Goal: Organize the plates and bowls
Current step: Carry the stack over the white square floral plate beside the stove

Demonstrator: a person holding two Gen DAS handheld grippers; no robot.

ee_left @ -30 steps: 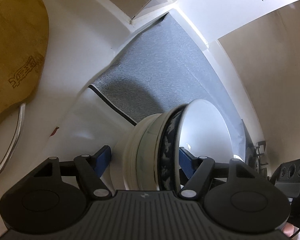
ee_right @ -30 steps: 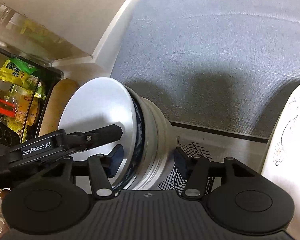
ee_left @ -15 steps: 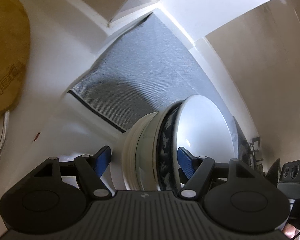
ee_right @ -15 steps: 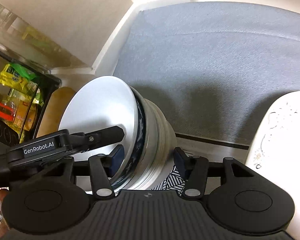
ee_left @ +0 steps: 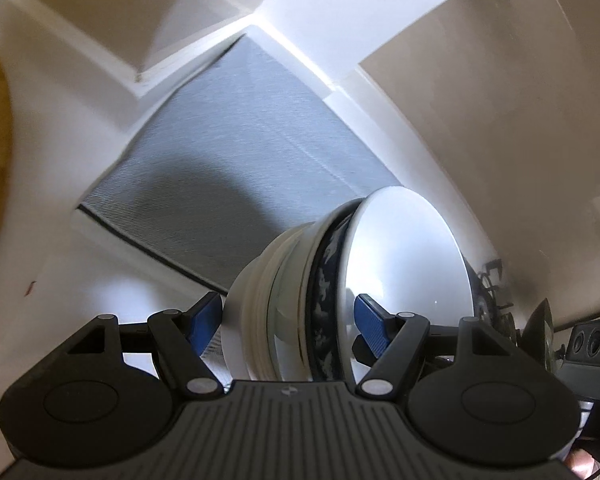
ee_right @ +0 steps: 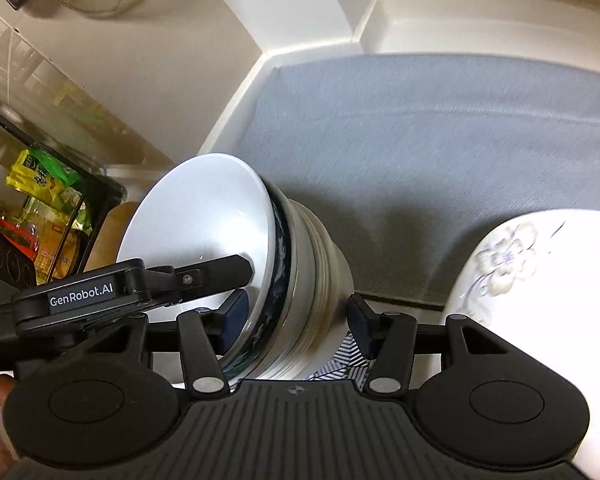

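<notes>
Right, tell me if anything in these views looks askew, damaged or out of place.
Nothing looks damaged or spilled. The nested stack of white and blue-patterned bowls is held sideways between both grippers, left and right, over the grey shelf liner. A white plate with a flower print sits at the right.

The stack of bowls [ee_right: 300, 280] sits before the mat [ee_right: 420, 128] (plate [ee_right: 540, 280] to its right).

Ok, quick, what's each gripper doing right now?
Left gripper: closed on the stack of nested white and blue-patterned bowls.
Right gripper: closed on it too.
</notes>
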